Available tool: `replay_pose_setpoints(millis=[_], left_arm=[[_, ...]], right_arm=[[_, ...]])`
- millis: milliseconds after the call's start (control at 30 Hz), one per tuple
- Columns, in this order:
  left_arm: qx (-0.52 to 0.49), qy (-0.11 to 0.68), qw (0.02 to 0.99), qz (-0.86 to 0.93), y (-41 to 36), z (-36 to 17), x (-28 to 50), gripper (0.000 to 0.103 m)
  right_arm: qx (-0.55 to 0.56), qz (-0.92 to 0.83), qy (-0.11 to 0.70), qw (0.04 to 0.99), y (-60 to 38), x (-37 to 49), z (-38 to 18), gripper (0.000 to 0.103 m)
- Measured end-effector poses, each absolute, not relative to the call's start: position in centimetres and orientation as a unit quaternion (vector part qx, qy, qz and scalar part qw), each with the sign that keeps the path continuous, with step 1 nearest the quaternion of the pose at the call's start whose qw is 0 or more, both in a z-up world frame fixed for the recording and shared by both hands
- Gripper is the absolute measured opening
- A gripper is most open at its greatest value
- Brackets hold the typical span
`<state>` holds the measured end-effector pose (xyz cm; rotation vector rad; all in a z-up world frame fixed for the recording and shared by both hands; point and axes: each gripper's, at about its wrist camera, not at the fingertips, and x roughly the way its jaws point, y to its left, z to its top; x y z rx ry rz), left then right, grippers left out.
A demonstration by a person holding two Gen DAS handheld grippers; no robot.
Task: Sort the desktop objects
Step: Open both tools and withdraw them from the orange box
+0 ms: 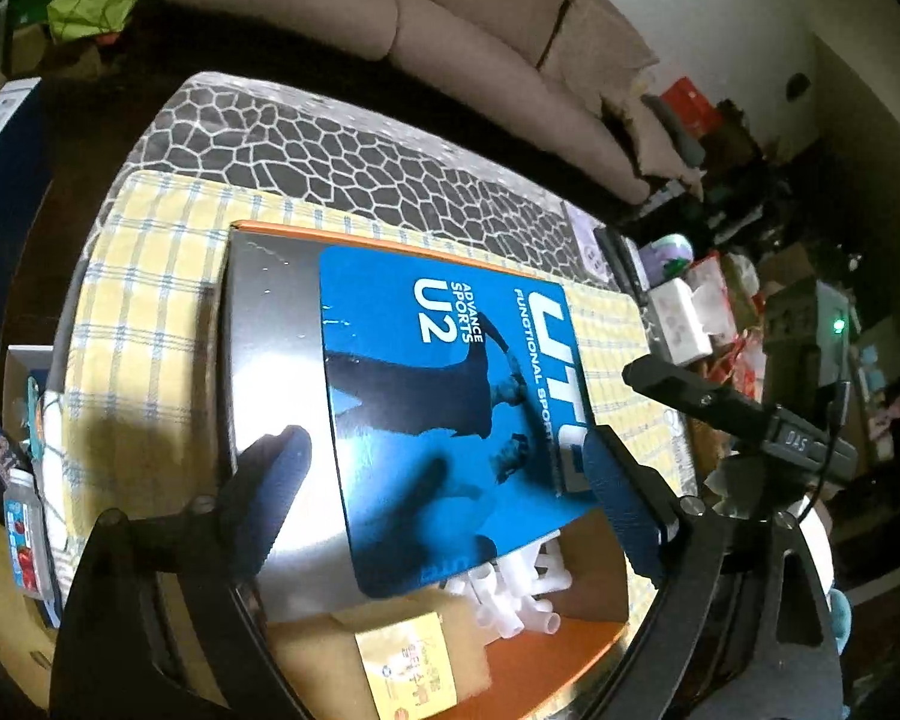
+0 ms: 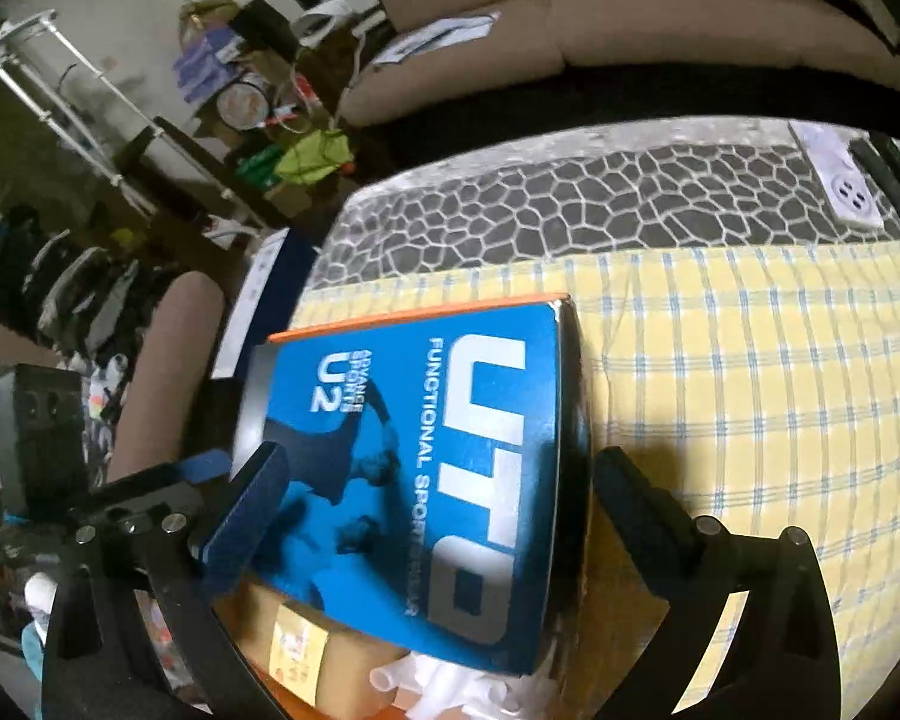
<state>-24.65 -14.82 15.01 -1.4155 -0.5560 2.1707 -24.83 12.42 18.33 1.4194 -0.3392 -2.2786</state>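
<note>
- Box lid [image 1: 438, 372], one, blue and silver with an orange rim, lies skewed over the open box [image 1: 594, 654]. It hides most of what is inside.
- Only the near end of the box shows, orange inside. The far end is covered by the lid.
- In the box I can see one brown carton [image 1: 384, 654] with a yellow label, label text too blurred to read, and a bunch of white plastic tubes [image 1: 510, 588]. The tubes overlap and are part hidden, I can't count them.
- My left gripper [image 1: 444, 480]: jaws wide, over the near part of the lid. One blue pad [image 1: 282, 480] is above the silver strip, the other is near the lid's right edge. Whether either pad touches the lid, I can't tell.
- My right gripper [image 2: 438, 480]: jaws wide, lid between them. Left blue pad [image 2: 252, 510] overlaps the lid's edge, right finger is dark and stands beside the lid's other edge. Contact is unclear, so I can't call it a grip.
- Box sits on one yellow checked cloth [image 2: 750, 372], on a table [image 2: 570, 204] with a dark cracked pattern.
- One white power strip [image 2: 840, 180] at the table's far corner, cut off by the picture's edge.
- One sofa [image 1: 480, 42] behind the table. Room clutter is too dim and small to name.
</note>
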Motion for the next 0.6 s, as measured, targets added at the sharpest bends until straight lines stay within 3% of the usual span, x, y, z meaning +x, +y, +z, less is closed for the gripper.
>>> replay_pose_setpoints(millis=[267,600], left_arm=[[-0.482,-0.139,0.210,0.839,-14.3,17.4,-19.5,0.103],[-0.453,-0.039,0.162,0.876,-11.9,18.1,-11.0,0.103]], right_arm=[[0.519,-0.826,-0.094,0.197,13.1,-21.1,18.0,0.102],[0.511,-0.840,-0.055,0.174,13.7,-13.8,17.5,0.102]])
